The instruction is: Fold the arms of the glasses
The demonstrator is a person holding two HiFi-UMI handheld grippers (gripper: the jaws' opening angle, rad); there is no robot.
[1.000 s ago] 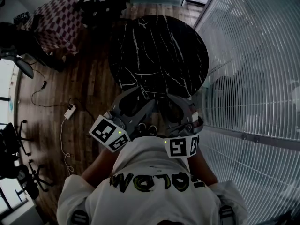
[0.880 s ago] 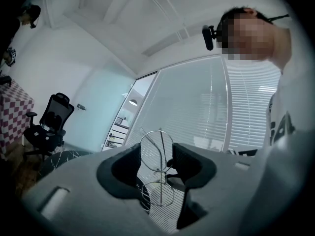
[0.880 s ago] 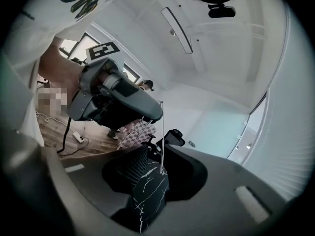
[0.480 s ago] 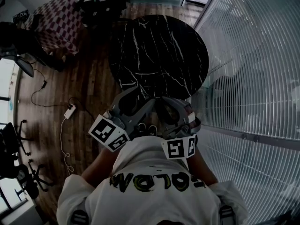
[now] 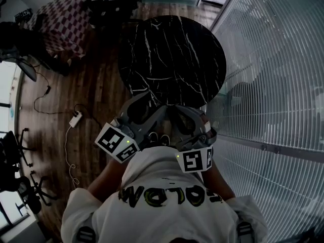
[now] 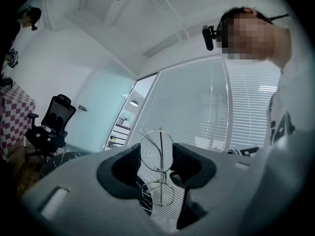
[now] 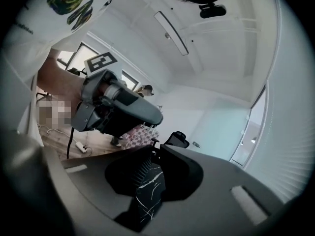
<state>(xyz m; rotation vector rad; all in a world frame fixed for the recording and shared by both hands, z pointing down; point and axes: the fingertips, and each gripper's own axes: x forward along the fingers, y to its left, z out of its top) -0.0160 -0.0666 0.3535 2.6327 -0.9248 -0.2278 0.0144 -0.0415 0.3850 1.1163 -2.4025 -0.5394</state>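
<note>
Both grippers are held close to my chest over the near edge of the round black marble table [image 5: 172, 59]. In the left gripper view, thin wire-rimmed glasses [image 6: 160, 168] stand edge-on between the jaws, one lens rim above the other. My left gripper [image 6: 157, 156] [image 5: 144, 103] is shut on them. My right gripper [image 5: 177, 110] [image 7: 153, 150] points at the left gripper [image 7: 118, 109]. Its jaws are closing, with only a narrow gap left at the tips. I cannot make out any glasses arm between them. The glasses do not show in the head view.
A glass wall with blinds [image 5: 273, 85] runs along the right. A checkered-cloth table [image 5: 61, 27], office chairs [image 5: 20, 186] and a power strip with its cable [image 5: 76, 119] stand on the wooden floor to the left.
The right gripper has shifted slightly toward the left gripper and rolled a little. The left gripper has stayed where it was.
</note>
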